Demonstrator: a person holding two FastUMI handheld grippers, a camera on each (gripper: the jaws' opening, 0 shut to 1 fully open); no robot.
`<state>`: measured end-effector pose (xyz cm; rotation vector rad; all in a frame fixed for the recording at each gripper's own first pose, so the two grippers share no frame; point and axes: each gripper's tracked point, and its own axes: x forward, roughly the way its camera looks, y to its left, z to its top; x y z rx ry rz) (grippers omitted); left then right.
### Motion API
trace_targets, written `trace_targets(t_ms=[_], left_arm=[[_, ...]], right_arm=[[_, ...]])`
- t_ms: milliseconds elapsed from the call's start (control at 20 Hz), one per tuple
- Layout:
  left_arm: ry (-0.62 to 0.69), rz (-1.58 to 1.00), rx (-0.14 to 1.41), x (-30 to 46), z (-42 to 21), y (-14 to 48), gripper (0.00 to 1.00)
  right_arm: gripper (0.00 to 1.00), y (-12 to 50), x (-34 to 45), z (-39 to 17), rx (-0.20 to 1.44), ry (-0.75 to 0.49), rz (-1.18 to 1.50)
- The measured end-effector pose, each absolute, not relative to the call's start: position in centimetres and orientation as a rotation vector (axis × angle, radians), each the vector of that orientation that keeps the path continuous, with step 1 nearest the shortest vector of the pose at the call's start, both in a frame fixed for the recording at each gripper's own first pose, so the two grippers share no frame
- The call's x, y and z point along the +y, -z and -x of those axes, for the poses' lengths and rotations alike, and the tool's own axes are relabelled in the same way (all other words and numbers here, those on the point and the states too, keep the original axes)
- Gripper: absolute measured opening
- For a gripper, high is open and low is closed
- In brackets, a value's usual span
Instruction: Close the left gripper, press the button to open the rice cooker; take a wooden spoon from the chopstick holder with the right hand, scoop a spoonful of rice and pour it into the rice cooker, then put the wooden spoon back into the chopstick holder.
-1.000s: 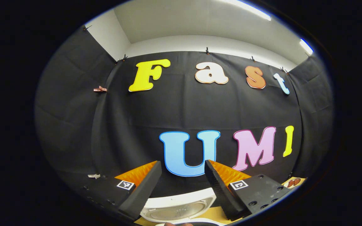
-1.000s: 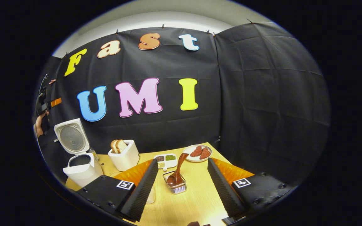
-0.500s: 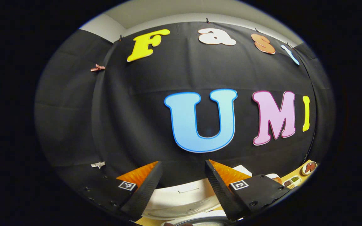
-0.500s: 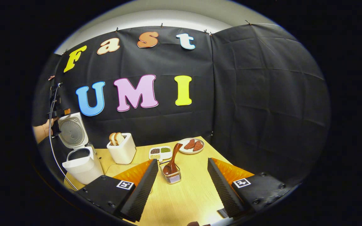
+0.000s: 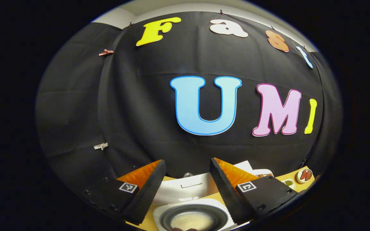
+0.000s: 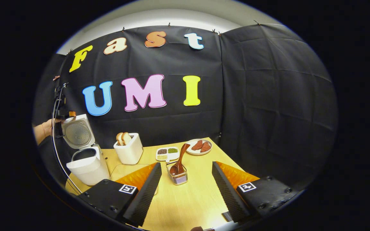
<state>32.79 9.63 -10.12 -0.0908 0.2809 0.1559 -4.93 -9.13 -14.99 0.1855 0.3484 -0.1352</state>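
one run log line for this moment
rice cooker: lid open | wooden spoon: in chopstick holder | right tongs: open, empty | left tongs: open above cooker

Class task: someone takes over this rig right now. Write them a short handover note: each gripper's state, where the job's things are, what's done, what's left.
Left gripper: open, holding nothing, above the open rice cooker.
Right gripper: open, holding nothing, aimed at the chopstick holder.
Wooden spoon: standing in the holder, leaning.
Cooker lid: up; pale contents show in the pot.
Divided dish of grains: behind the holder.
Done: lid opened.
Left, as things lie: whether a scoop has gone in can't be told; if not, take the spoon, scoop, pour, return it.
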Motion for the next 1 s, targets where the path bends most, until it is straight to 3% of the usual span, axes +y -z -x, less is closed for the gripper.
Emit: trace_targets(t_ms=[400,1000], left_arm=[[-0.168,0.107,0.354,5.8,-26.3,13.7,0.98],[-0.223,0.147,0.485,2.9,-22.1,21.6,0.98]], right_arm=[[0.98,14.9,-9.2,3.5,0.348,0.075,-0.202],[0.98,15.1,-10.5,3.6,0.352,0.057,-0.168]])
